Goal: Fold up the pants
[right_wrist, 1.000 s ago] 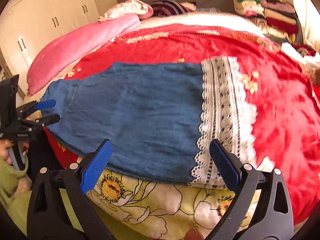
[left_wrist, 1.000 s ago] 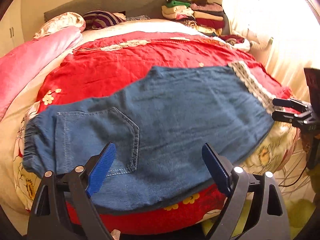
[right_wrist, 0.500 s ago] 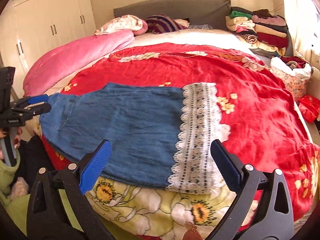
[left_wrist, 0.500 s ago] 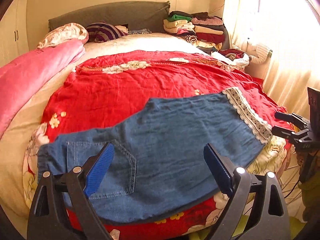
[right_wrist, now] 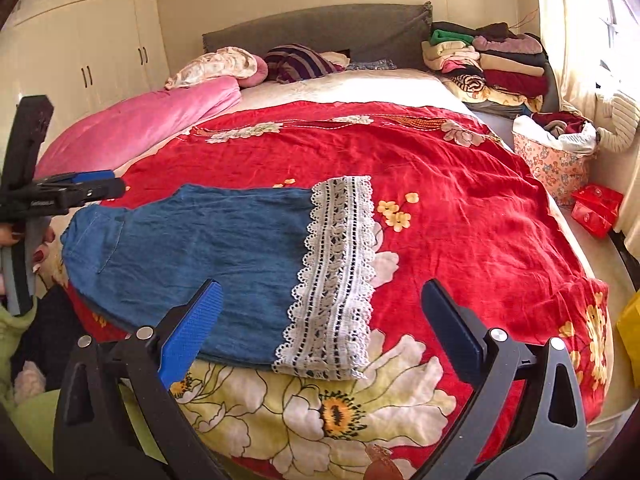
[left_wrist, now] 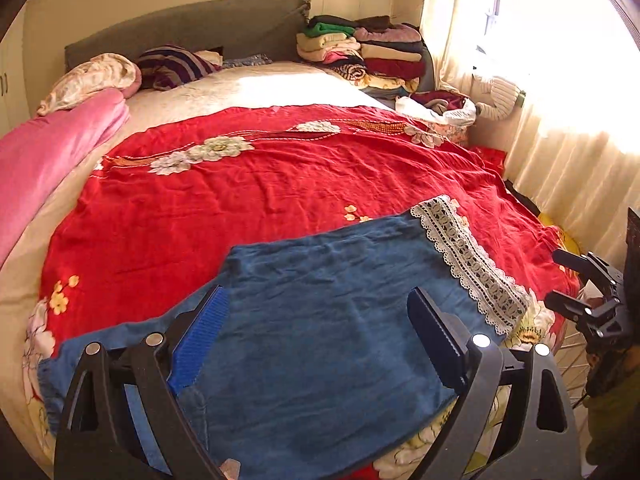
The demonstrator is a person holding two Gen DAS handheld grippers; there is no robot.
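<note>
Bed [right_wrist: 460, 208]: red floral cover, ahead of both tongs.
Pants [left_wrist: 320, 320]: blue denim, flat on the cover, below and ahead of both tongs.
Lace hem [right_wrist: 336, 280]: between right tongs' fingers.
Left tongs [left_wrist: 320, 344]: spread, holding nothing.
Right tongs [right_wrist: 320, 328]: spread, holding nothing.

Blue pants [right_wrist: 208, 256] with a lace hem [right_wrist: 336, 280] lie flat on the red bedspread [right_wrist: 460, 216].

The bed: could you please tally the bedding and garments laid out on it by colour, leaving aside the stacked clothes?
Blue: 1, the pants
Red: 1, the floral cover
Pink: 1, the quilt
Striped purple: 1, the pillow
Total: 4
</note>
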